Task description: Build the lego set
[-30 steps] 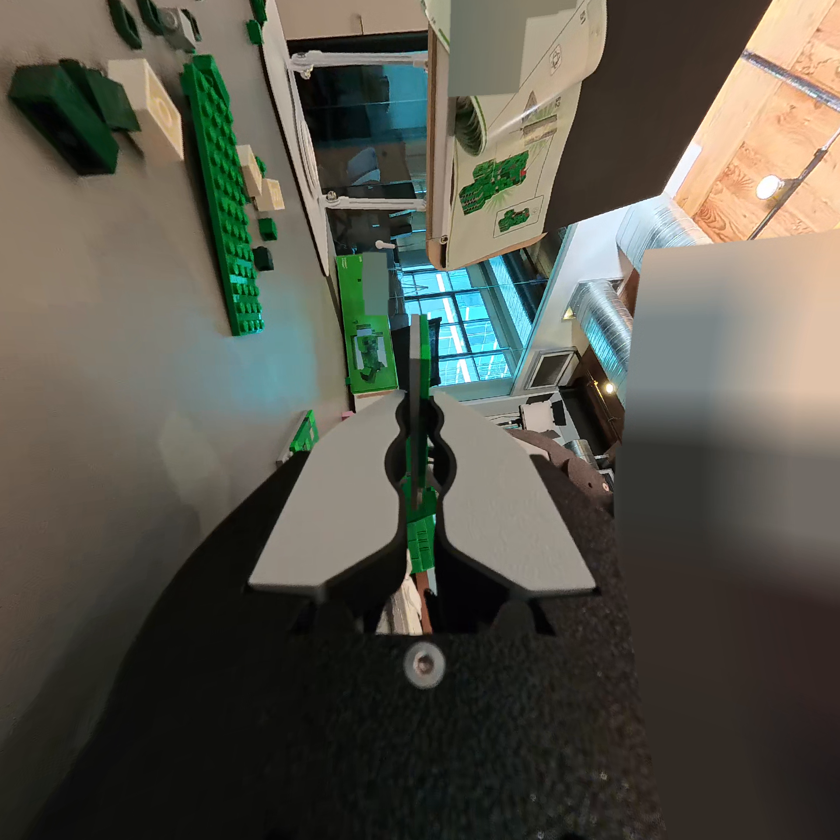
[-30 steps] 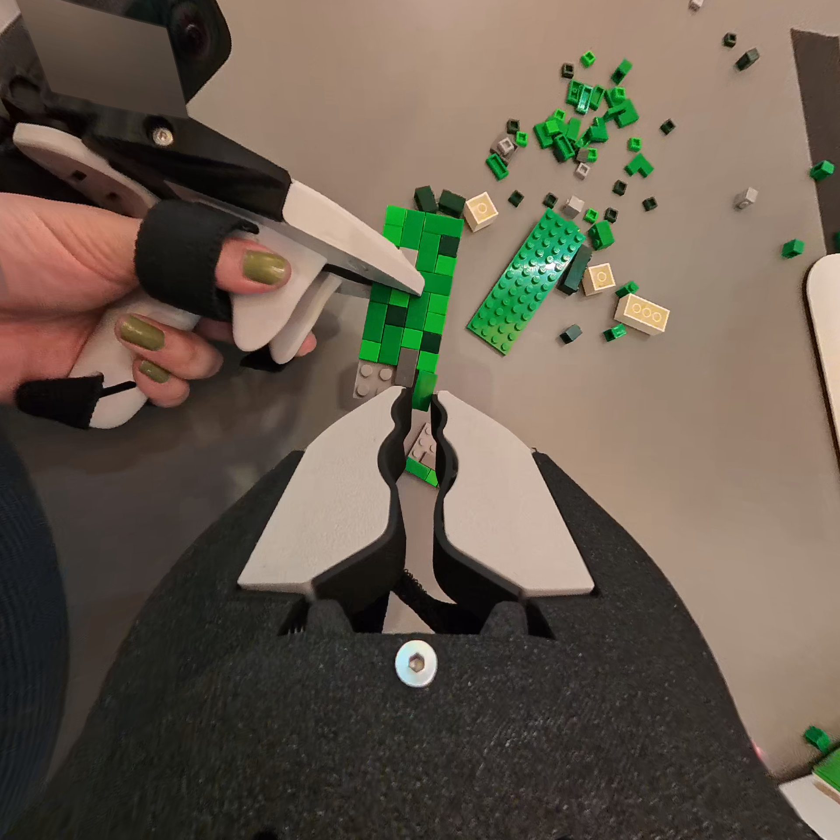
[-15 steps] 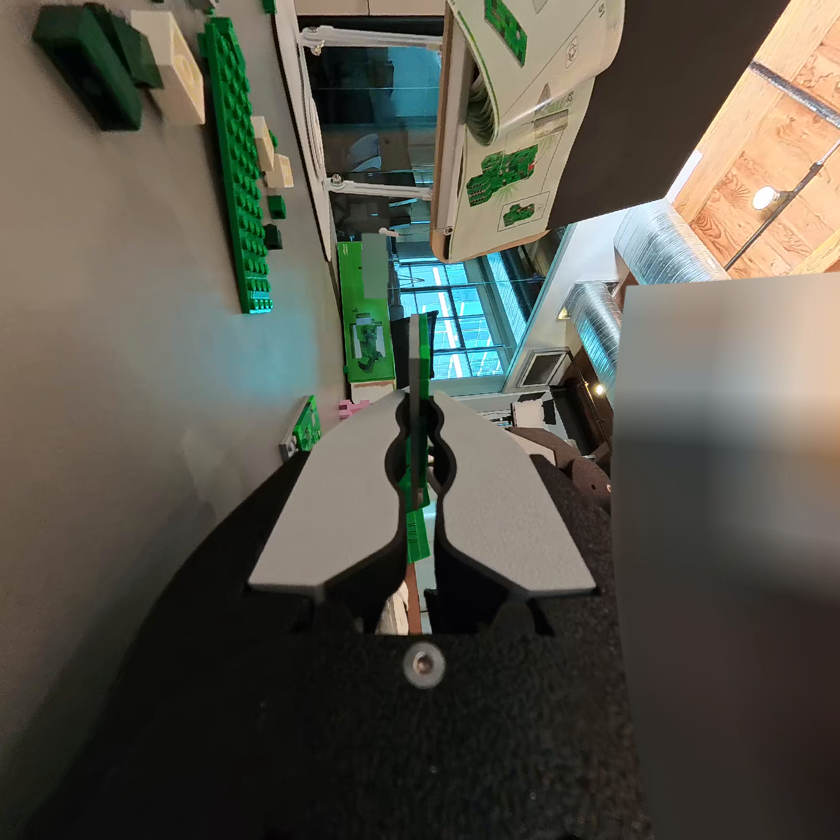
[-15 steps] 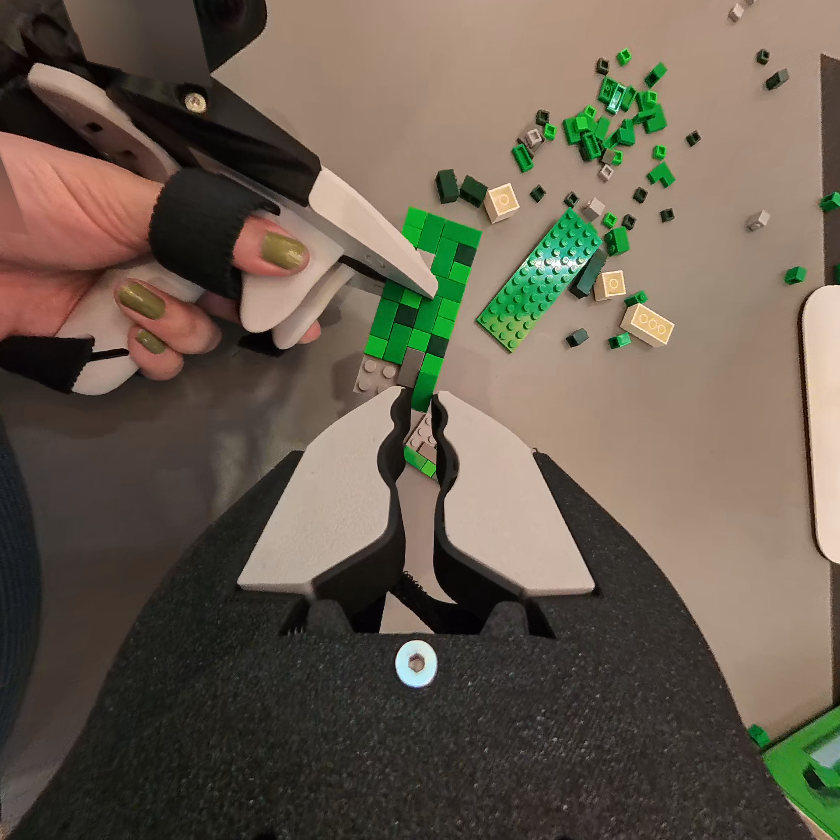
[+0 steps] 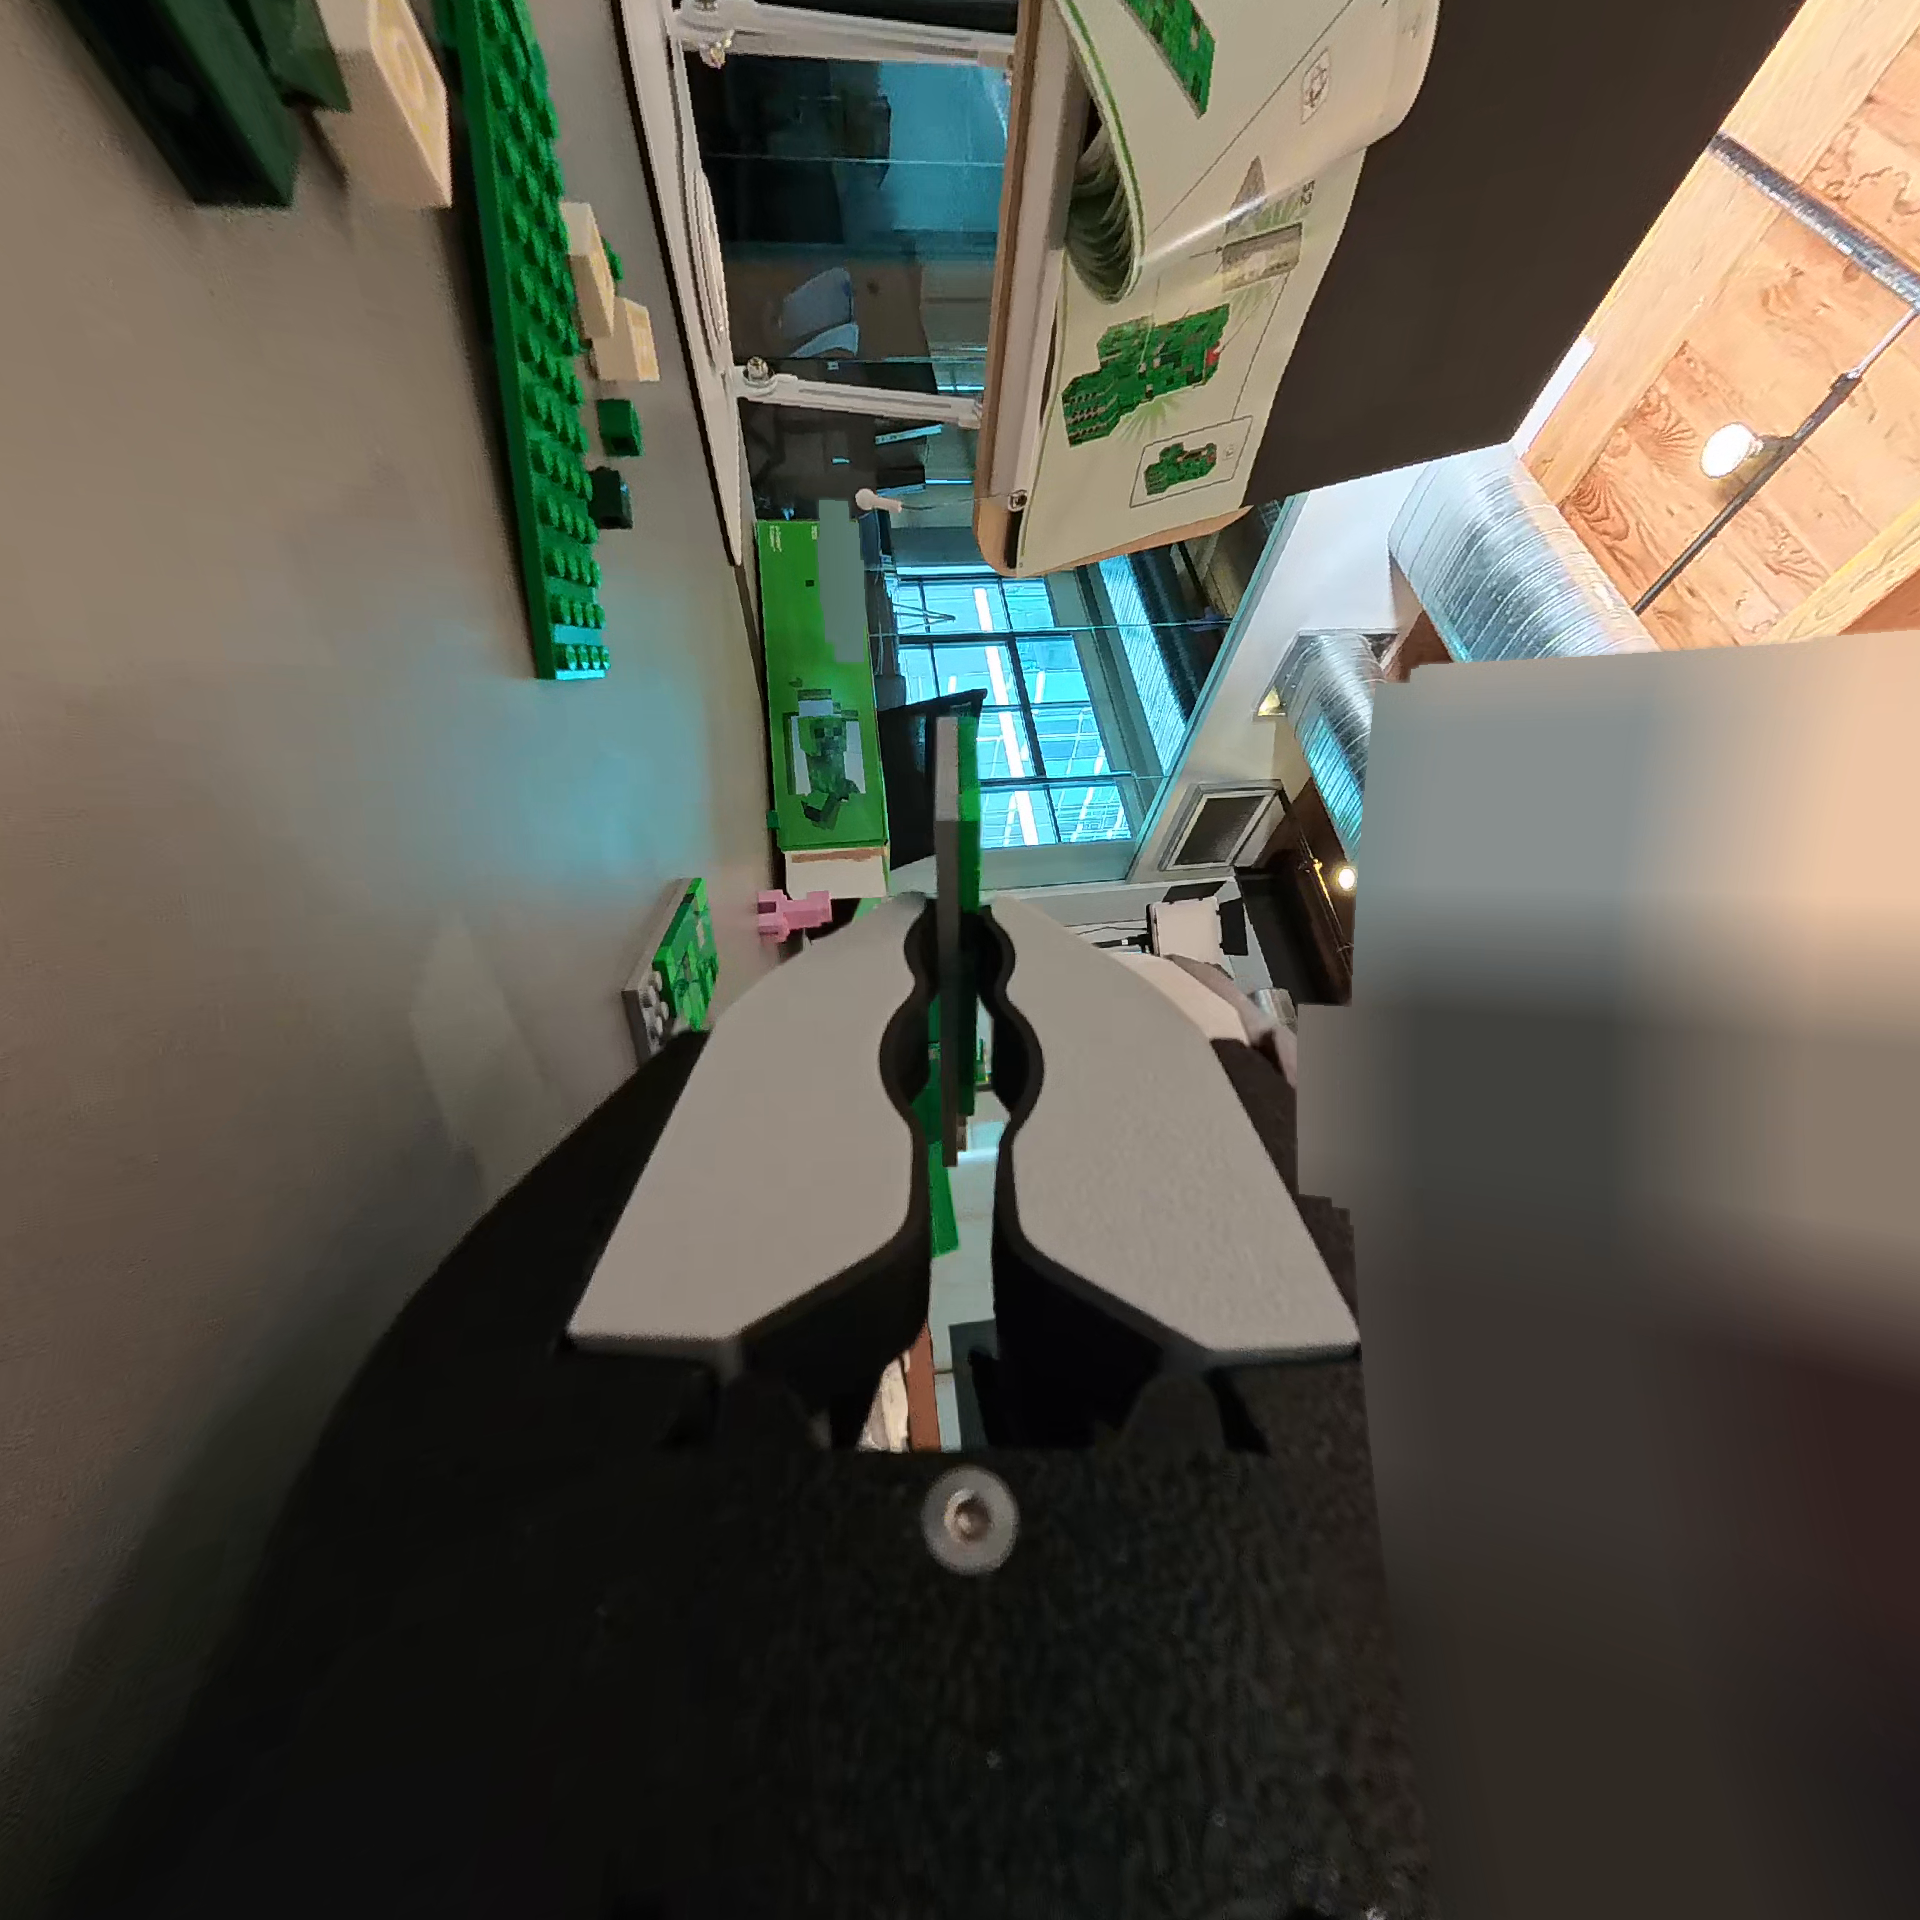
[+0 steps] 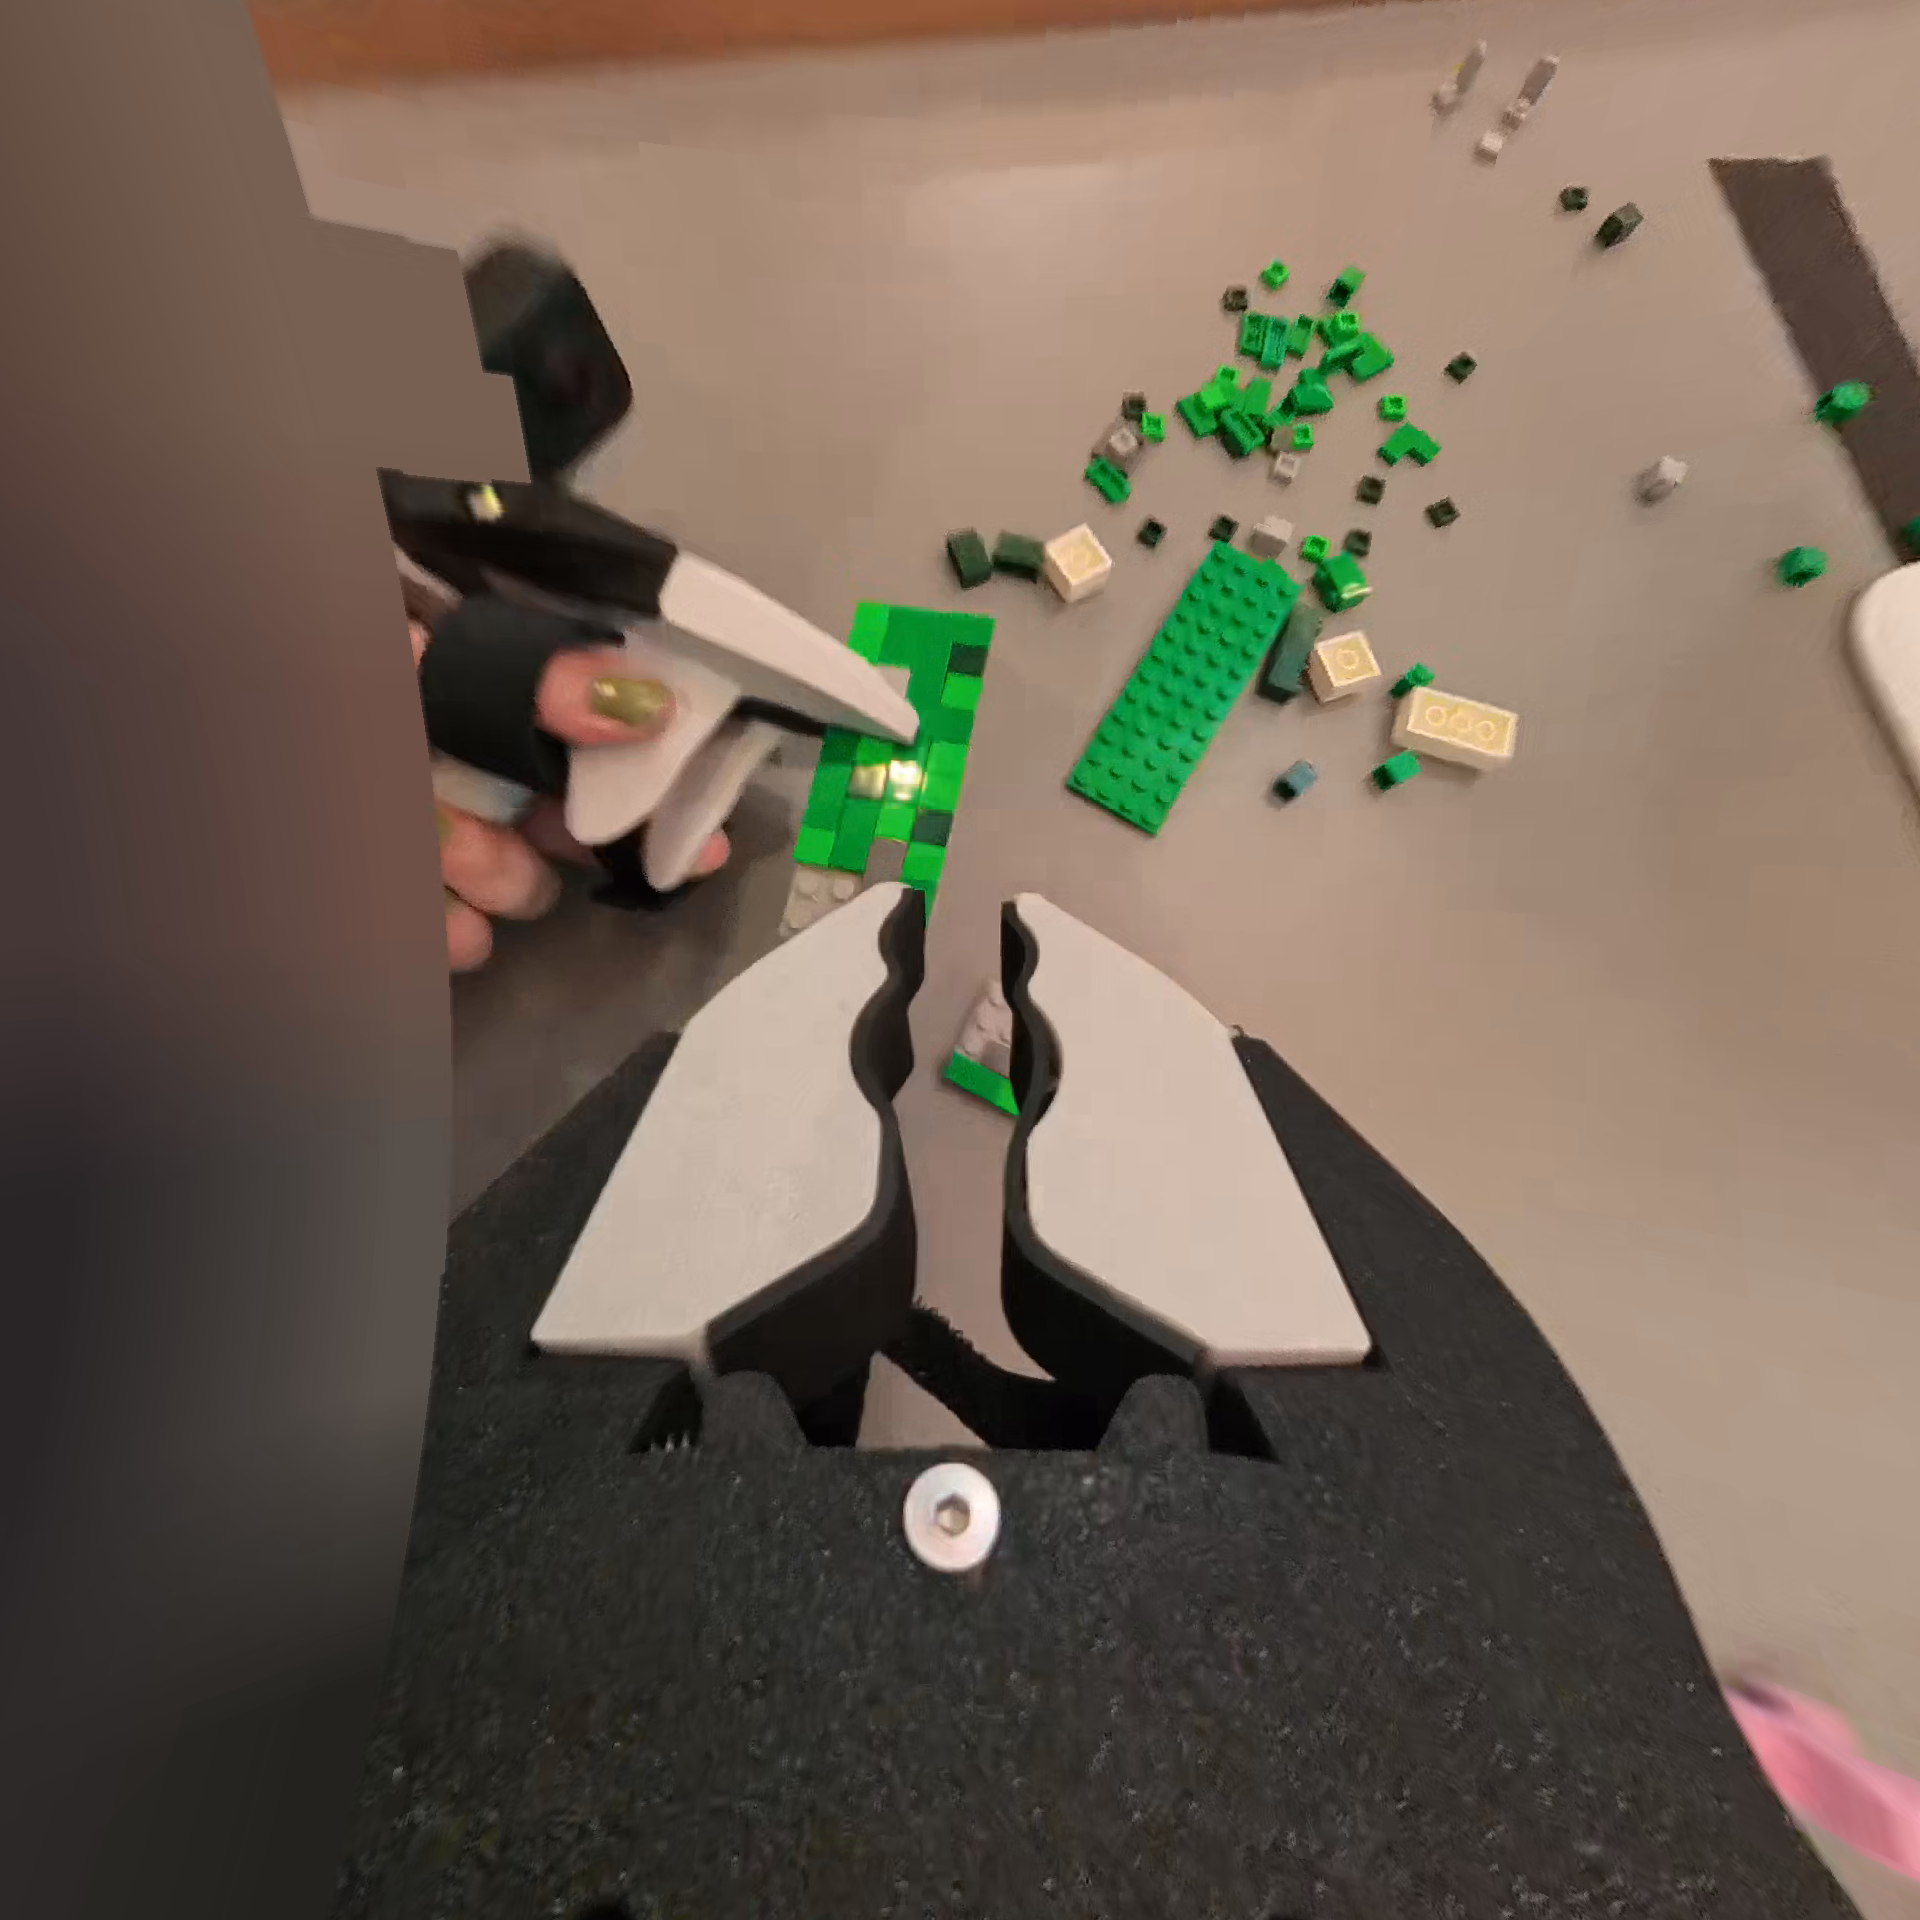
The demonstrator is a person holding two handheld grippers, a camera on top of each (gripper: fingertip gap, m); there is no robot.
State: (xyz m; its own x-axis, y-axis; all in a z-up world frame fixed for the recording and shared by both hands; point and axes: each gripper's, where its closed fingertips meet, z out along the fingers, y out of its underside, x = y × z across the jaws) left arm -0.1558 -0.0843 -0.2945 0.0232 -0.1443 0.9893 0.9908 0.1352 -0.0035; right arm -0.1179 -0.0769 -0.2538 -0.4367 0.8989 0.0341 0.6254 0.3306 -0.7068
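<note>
Your left gripper (image 5: 961, 940) clamps the green-and-grey brick panel (image 6: 914, 727) edge-on above the grey table (image 6: 1351, 1039). Your right gripper (image 6: 961, 914) is spread, with a small grey-and-green piece (image 6: 982, 1055) beside its right finger.

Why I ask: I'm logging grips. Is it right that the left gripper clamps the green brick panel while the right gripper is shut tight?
Not quite. The left gripper does clamp the panel, but the right wrist view shows the right gripper open, its fingers apart.
</note>
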